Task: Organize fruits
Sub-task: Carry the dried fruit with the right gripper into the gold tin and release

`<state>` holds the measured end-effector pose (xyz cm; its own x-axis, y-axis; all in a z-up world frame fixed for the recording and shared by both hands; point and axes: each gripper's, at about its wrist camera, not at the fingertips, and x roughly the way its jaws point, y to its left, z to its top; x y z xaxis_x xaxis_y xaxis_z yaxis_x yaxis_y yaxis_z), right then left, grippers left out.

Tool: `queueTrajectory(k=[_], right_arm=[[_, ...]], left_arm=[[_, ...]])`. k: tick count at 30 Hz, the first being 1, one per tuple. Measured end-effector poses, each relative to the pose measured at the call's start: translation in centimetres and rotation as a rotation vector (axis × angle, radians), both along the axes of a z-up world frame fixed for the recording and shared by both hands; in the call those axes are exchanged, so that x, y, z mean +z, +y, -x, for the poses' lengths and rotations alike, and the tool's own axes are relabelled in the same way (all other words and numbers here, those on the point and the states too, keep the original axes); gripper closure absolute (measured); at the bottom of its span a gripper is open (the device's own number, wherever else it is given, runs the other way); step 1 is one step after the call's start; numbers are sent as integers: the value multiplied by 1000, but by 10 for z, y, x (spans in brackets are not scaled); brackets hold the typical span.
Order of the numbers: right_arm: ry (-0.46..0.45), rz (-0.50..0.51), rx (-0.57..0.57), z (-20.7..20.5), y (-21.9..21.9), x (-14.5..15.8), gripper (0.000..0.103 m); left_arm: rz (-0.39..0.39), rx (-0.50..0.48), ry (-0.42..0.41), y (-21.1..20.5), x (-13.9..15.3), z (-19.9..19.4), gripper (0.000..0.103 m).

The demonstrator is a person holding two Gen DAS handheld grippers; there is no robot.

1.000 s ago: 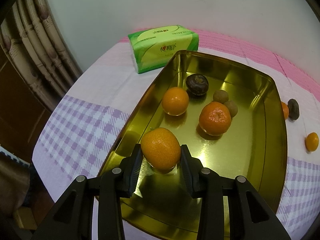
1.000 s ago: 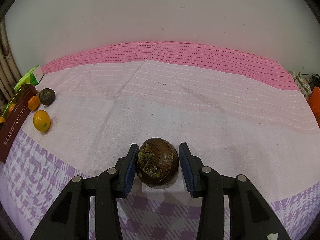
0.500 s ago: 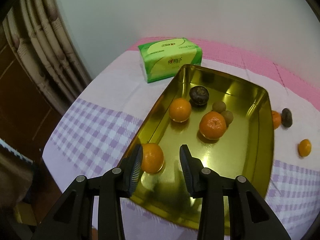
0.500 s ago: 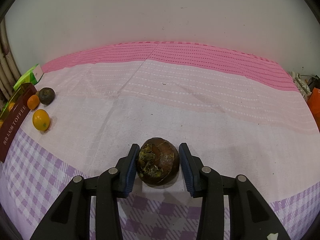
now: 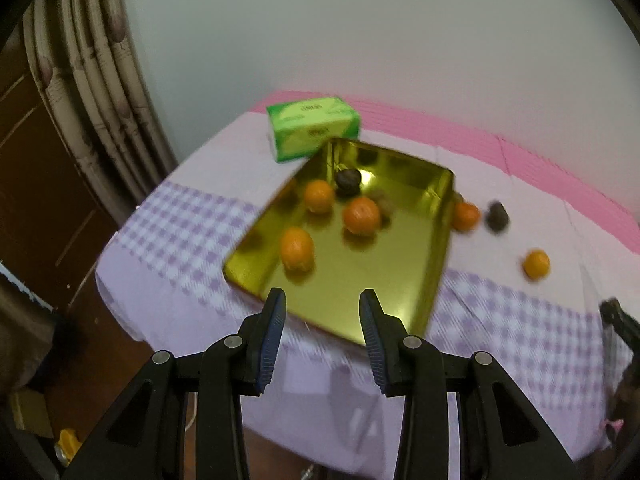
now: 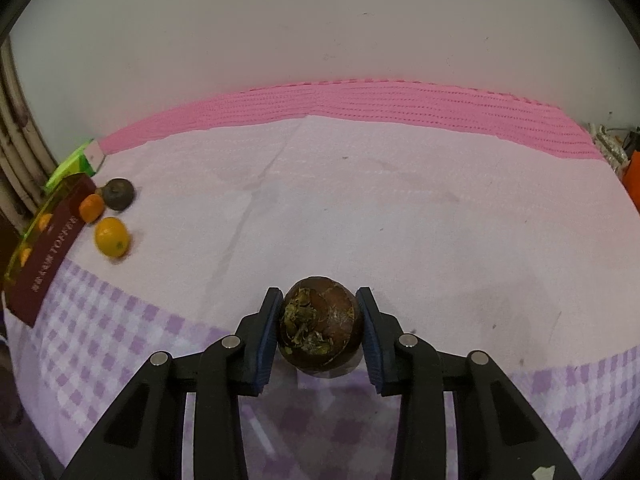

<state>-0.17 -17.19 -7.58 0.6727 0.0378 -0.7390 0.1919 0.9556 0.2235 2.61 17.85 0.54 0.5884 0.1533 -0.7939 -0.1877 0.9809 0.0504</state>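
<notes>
Left fingers (image 5: 322, 312) apart, empty; right fingers (image 6: 320, 312) clamp brown fruit (image 6: 321, 326) over checked tablecloth (image 6: 100, 340)

left wrist view: sits high and pulled back, looking down past its own jaws at the gold tin (image 5: 436, 240), blurry.
right wrist view: way lower, close over the tabletop (image 6: 360, 208), facing the far wall.
shared bit: both catch the tin (image 6: 52, 240), the green tissue pack (image 5: 314, 126) (image 6: 74, 164) and the loose fruit beside it, like the yellow-orange one (image 5: 536, 264) (image 6: 112, 237).
</notes>
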Motion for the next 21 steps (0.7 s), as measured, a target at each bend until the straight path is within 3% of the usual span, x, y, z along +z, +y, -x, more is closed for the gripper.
queueTrajectory(k=[11,17,19,21], right_arm=[[-52,-14,188,4,79,34,69],[-106,-29,337,-9,140,71,68],[-128,-40,391,-19,162,85,68],[-147,-54,441,-29,183,99,68]], left_arm=[[6,35,14,9,-8,11,63],[-5,52,12,13,-11,10,63],[-3,72,-5,19,-9,11,61],[-7,104,-24,25,-5,12,48]])
